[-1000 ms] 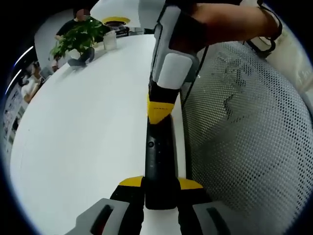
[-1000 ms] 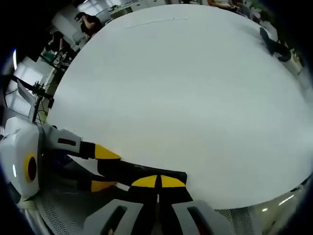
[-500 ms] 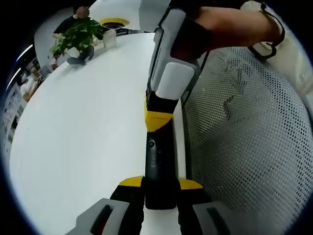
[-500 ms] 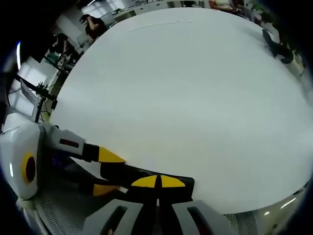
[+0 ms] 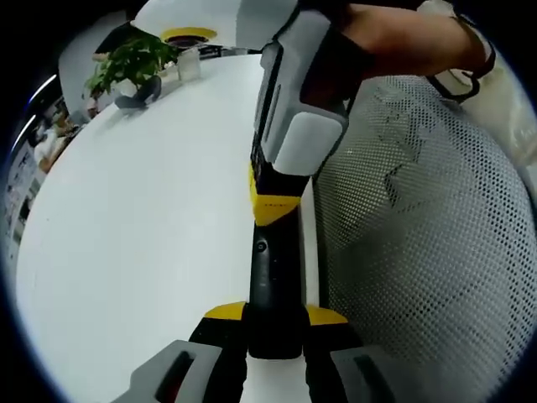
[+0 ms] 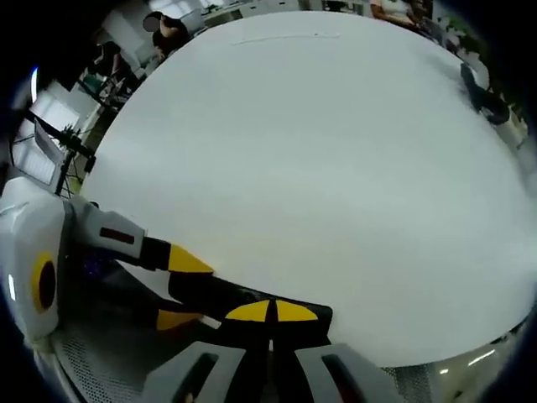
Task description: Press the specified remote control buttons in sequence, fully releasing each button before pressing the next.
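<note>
Broadly, a smooth white table [image 5: 126,235] spreads under both grippers, matte and rounded at its edge, with a grey perforated mesh surface [image 5: 419,252] just beside it in the left gripper view. At the table's near edge lies the remote [image 5: 273,285], a slim black glossy bar with a small round button near its middle. The left gripper [image 5: 275,315] grasps it, yellow-tipped jaws clamped on both long sides of its near end. From the far end the right gripper [image 5: 273,206], held in a hand [image 5: 403,38], bears on the remote's top with its yellow jaw tips drawn together. In the right gripper view those two yellow tips [image 6: 270,312] meet with no gap, clenched and resting on the remote [image 6: 226,294], while the left gripper [image 6: 172,290] reaches in from the left, its jaws either side of the bar. A leafy potted plant [image 5: 130,63] and a white cup [image 5: 189,65] stand far off on the table. Compared with a second ago, the right gripper has slid nearer along the remote, covering more of it.
</note>
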